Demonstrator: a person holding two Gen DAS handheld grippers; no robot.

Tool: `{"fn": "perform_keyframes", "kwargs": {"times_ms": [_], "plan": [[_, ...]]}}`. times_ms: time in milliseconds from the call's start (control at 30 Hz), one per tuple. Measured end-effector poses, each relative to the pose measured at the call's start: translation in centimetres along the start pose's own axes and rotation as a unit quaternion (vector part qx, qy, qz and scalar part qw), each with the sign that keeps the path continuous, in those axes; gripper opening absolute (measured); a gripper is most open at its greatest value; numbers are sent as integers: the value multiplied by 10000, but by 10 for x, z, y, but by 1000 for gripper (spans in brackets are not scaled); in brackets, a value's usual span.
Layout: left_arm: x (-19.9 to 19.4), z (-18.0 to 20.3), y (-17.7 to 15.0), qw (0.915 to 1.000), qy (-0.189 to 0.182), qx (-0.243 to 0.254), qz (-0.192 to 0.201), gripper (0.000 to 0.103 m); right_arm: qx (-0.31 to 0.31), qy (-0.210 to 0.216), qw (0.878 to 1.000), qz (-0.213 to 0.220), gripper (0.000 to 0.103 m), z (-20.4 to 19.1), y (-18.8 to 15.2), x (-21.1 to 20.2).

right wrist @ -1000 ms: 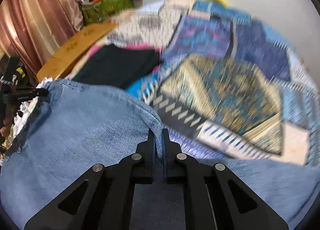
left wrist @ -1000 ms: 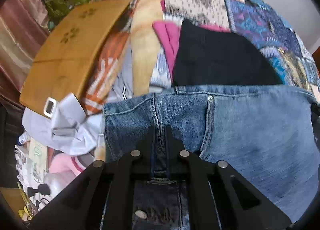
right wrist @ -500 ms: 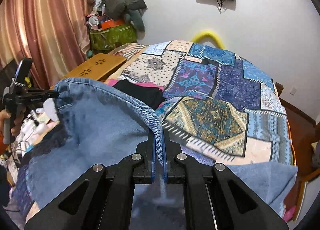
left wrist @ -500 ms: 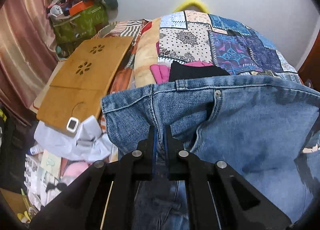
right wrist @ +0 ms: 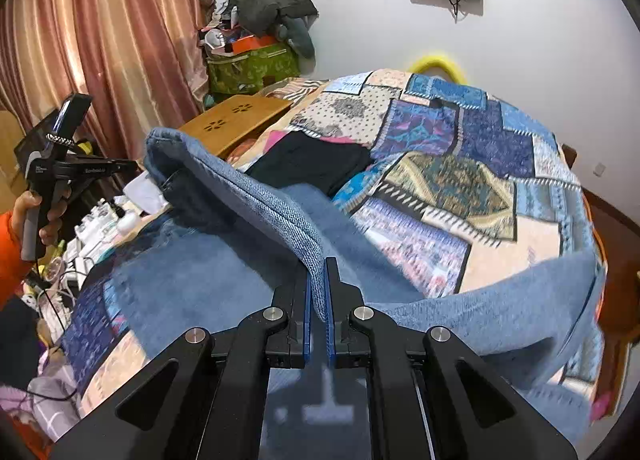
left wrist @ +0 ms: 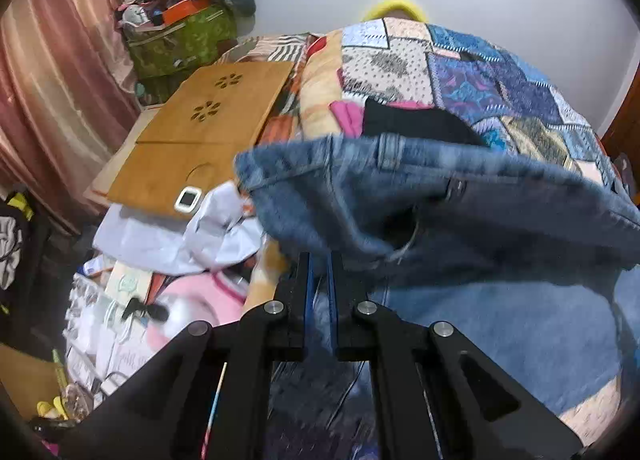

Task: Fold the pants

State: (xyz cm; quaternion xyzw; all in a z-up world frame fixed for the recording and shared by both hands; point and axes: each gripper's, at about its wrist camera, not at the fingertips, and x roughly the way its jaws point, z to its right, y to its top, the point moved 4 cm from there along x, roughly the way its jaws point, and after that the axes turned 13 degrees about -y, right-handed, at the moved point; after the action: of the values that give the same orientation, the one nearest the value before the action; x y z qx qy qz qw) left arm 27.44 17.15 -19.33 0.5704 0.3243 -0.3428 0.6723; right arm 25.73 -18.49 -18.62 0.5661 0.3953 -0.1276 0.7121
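Looking along my left gripper, I see its two fingers pressed together on a fold of the jeans, pinching denim near the waistband. The belt loop and a rivet show on the raised edge, which hangs in the air above the patchwork quilt. Beyond it lie a folded black garment with a pink garment under it, and to the left a wooden lap desk resting over a white cloth. The denim here is blurred, so I cannot tell how deep my bite goes.

Through my right gripper, the fingers are likewise clamped shut on a thin edge of the jeans, and the waistband runs taut from there to my left gripper, held in my left hand. The rest of the pants sags onto the quilt, one leg trailing toward the right edge of the bed.

My worry is the thin grip on each side: heavy denim could slide out of either pinch. If I carry the fold too far forward, it may land on the black garment, or the trailing leg could drag crooked and bunch the crease.
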Motion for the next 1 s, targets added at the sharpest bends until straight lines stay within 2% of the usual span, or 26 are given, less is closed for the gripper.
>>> {"fn": "perform_keyframes", "kwargs": {"times_ms": [200, 333, 467, 633, 700, 733, 800, 867, 933, 1000], "plan": [[-6, -7, -44, 9994, -194, -266, -130, 6, 192, 69, 9998, -79, 5, -15, -32, -3], [-15, -4, -64, 9997, -143, -169, -110, 6, 362, 110, 9990, -245, 5, -17, -51, 0], [-20, -1, -73, 9999, -8, -36, -140, 7, 364, 101, 9984, -418, 6, -22, -64, 2], [-18, 0, -74, 9997, -95, -150, -169, 13, 221, 38, 9989, -422, 10, -26, -70, -4], [-17, 5, -72, 9997, -87, -133, -158, 18, 280, 102, 9984, -479, 11, -23, -69, -6], [-16, 7, -69, 9998, -82, -118, -145, 23, 320, 148, 9980, -522, 11, -21, -69, -7], [-16, 14, -62, 9999, -95, -49, -44, 35, 385, 233, 9970, -632, 11, -18, -68, -9], [-17, 22, -55, 9999, -131, 33, 80, 52, 429, 321, 9961, -706, 12, -14, -67, -14], [-17, 30, -47, 9997, -145, 139, 168, 60, 430, 293, 9960, -733, 16, -11, -66, -18], [-16, 41, -38, 9993, -166, 265, 225, 66, 465, 221, 9964, -673, 26, -3, -63, -24]]}}
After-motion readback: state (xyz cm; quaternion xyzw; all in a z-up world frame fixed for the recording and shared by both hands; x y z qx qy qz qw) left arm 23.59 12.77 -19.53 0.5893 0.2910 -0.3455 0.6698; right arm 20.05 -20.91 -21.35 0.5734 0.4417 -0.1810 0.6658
